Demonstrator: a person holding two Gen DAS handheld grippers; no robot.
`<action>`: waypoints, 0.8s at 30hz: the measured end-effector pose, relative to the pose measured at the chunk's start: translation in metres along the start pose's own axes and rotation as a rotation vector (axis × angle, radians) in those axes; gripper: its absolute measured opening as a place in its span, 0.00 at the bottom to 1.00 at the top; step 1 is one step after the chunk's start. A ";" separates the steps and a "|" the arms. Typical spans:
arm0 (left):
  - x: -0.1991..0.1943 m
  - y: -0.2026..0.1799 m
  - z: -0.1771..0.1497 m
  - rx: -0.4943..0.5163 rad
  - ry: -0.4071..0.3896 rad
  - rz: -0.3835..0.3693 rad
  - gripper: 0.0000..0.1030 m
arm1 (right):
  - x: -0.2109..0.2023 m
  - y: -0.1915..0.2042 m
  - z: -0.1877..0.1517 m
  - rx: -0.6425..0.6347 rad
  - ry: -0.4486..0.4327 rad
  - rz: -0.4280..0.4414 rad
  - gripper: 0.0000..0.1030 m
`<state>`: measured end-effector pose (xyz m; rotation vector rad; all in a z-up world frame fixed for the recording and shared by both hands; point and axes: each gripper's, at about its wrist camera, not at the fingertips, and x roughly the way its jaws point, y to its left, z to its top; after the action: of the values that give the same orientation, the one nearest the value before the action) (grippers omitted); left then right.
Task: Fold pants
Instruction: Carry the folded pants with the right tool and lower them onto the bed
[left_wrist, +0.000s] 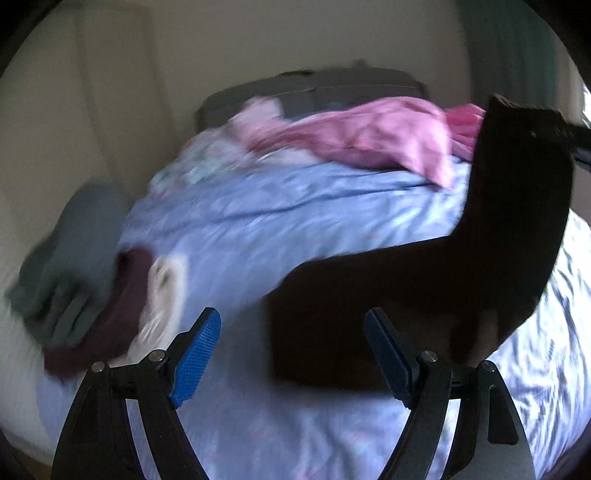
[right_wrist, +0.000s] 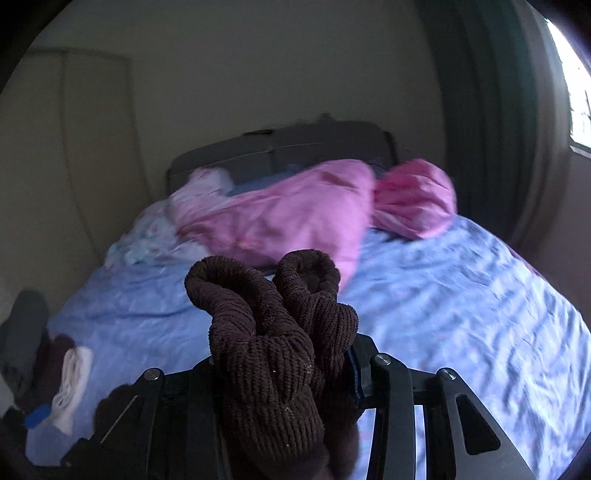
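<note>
Dark brown corduroy pants (left_wrist: 424, 288) hang over the bed, lifted at the upper right and draping down to the sheet in front of my left gripper. My left gripper (left_wrist: 291, 354) is open, its blue pads (left_wrist: 195, 354) apart, with nothing between them; the pants' lower edge lies just beyond and to the right. My right gripper (right_wrist: 280, 354) is shut on a bunched fold of the brown pants (right_wrist: 273, 332), which hides most of its fingers.
The bed has a light blue patterned sheet (left_wrist: 258, 221). A pink garment (right_wrist: 288, 218) lies crumpled near the grey headboard (right_wrist: 295, 147). Grey, maroon and white clothes (left_wrist: 92, 288) are piled at the left edge. A window (right_wrist: 576, 92) is at the right.
</note>
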<state>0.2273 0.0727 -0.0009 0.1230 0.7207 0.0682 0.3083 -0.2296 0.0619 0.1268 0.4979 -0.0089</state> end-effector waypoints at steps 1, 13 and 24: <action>-0.002 0.015 -0.008 -0.036 0.015 0.008 0.78 | -0.001 0.022 -0.002 -0.032 0.000 0.005 0.37; -0.009 0.106 -0.074 -0.167 0.117 0.057 0.78 | 0.022 0.209 -0.083 -0.363 0.047 0.071 0.33; -0.002 0.146 -0.119 -0.246 0.177 0.113 0.78 | 0.046 0.294 -0.179 -0.658 0.107 0.009 0.39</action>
<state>0.1441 0.2272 -0.0681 -0.0791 0.8753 0.2771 0.2747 0.0852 -0.0810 -0.5176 0.5845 0.1702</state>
